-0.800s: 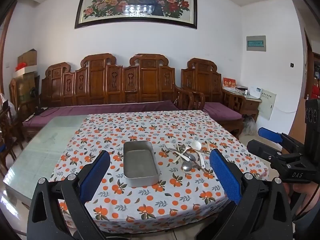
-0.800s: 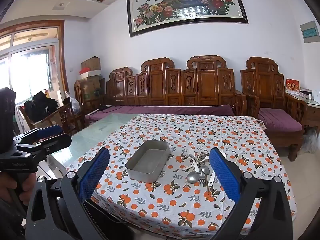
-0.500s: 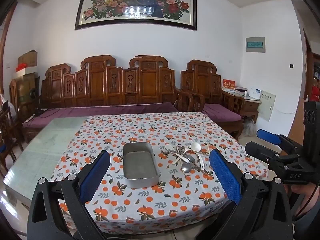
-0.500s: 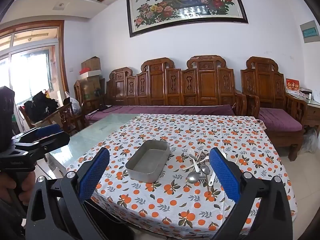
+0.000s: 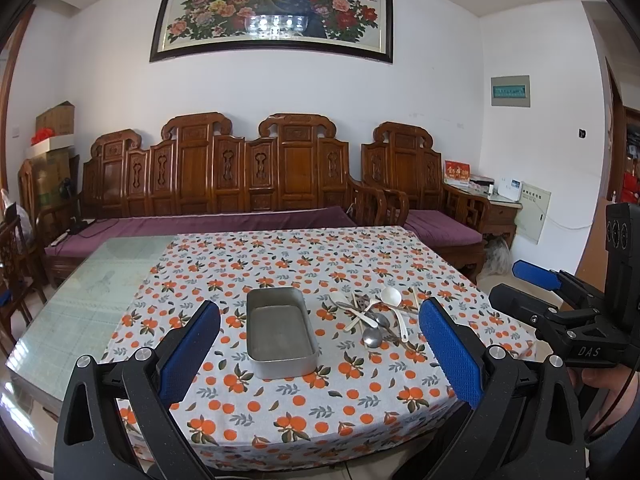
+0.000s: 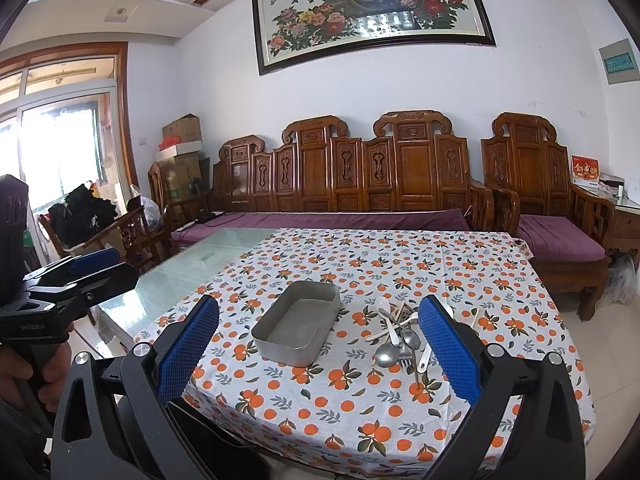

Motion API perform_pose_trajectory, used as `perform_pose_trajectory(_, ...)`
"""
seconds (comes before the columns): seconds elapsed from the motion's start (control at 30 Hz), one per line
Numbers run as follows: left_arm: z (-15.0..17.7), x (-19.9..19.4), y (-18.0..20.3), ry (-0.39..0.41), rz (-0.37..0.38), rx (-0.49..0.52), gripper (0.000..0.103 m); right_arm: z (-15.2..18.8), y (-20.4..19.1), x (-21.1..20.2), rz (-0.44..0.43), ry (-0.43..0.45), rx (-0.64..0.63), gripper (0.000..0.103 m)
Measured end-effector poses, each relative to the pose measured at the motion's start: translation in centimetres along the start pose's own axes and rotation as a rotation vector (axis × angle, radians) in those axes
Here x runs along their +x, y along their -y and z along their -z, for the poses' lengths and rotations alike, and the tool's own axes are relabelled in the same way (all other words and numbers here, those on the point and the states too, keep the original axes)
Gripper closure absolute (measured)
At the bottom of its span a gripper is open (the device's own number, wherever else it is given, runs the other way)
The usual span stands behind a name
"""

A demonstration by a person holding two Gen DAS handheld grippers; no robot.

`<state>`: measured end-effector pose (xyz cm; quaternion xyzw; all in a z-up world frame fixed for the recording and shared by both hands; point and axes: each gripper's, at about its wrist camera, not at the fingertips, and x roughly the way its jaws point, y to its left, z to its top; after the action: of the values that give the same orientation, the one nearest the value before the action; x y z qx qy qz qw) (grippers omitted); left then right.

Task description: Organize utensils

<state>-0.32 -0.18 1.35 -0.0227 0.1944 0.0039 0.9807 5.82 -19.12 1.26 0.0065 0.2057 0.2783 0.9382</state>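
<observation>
An empty grey metal tray (image 5: 280, 330) (image 6: 298, 328) sits near the middle of the orange-print tablecloth (image 5: 296, 400). To its right lies a pile of utensils (image 5: 374, 316) (image 6: 398, 336): metal spoons, white spoons, a fork and chopsticks. My left gripper (image 5: 320, 354) is open and empty, held back from the table's near edge. My right gripper (image 6: 318, 350) is open and empty too, also short of the table; it shows at the right of the left wrist view (image 5: 560, 300).
The cloth covers the right part of a glass-topped table (image 5: 76, 304). A carved wooden sofa (image 5: 224, 188) with purple cushions stands behind it. A wooden chair (image 6: 132, 236) stands at the table's left side.
Both grippers have drawn slightly back and up from the table; the tray and utensils sit a little lower and smaller in view. Nothing on the table moved.
</observation>
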Motion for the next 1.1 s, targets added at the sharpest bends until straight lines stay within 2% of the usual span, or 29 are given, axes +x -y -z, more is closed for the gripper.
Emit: perform_pose_trajectory(1.1, -0.25, -0.67, 0.16, 0.017, -0.004, 0.011, 0.007, -0.46, 0.1, -0.19, -0.004, 0.006, 0.004, 0.003)
